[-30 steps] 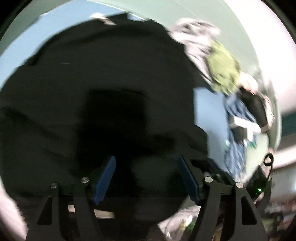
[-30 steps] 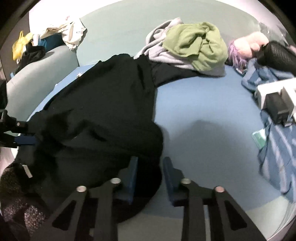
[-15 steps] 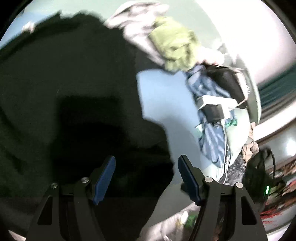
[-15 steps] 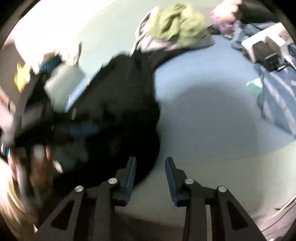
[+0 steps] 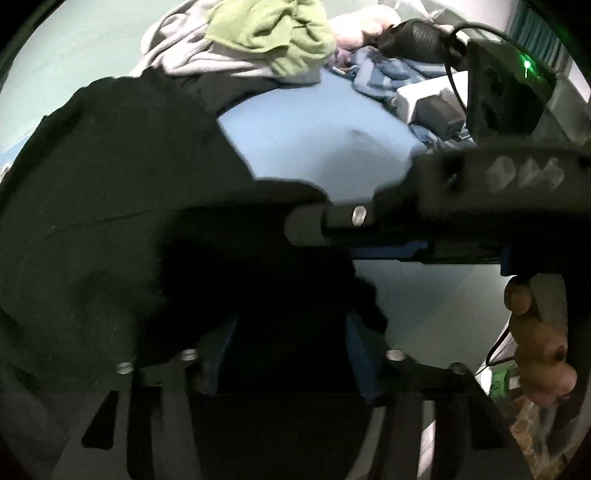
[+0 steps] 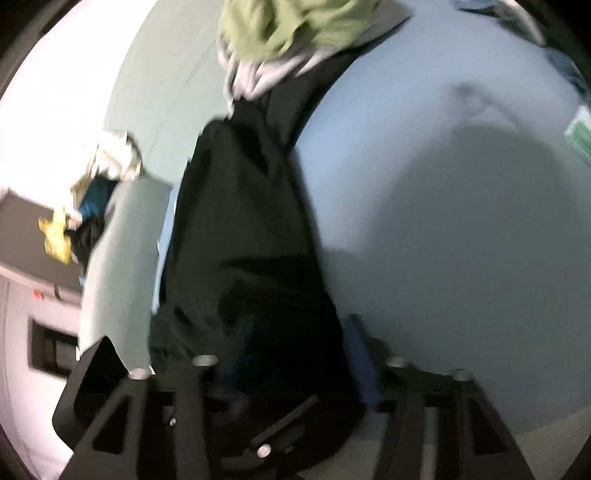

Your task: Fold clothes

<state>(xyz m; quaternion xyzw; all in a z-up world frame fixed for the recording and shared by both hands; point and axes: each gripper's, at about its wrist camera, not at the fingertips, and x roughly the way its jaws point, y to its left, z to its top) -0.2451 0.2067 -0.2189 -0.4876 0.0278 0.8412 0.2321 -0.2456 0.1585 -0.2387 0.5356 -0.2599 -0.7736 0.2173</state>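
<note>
- Looking through the left wrist view, the left tongs (image 5: 291,347) are closing with a dark fold of the black garment (image 5: 122,206) between the blue pads; whether the pads already press the cloth cannot be told, since everything there is black on black.
- The garment lies spread over the blue bed (image 5: 325,147), its near edge bunched at the tongs.
- The right tongs (image 5: 369,236) cross this view from the right, held by a hand (image 5: 535,339), very near the same corner of cloth.
- Risk, as a judgement: both tools crowd one spot and could knock together, or the left pads could catch only a thin layer that slips out when lifted.
- In the right wrist view, blurred, the right tongs (image 6: 295,350) are closing too, with black cloth bunched between the pads; contact cannot be confirmed.
- The garment runs away from them as a long dark strip toward the green and grey pile of clothes (image 6: 291,33), which sits on its far end.
- Risk: pulling could drag that pile along, and the limp, thick cloth could fold unevenly.
</note>
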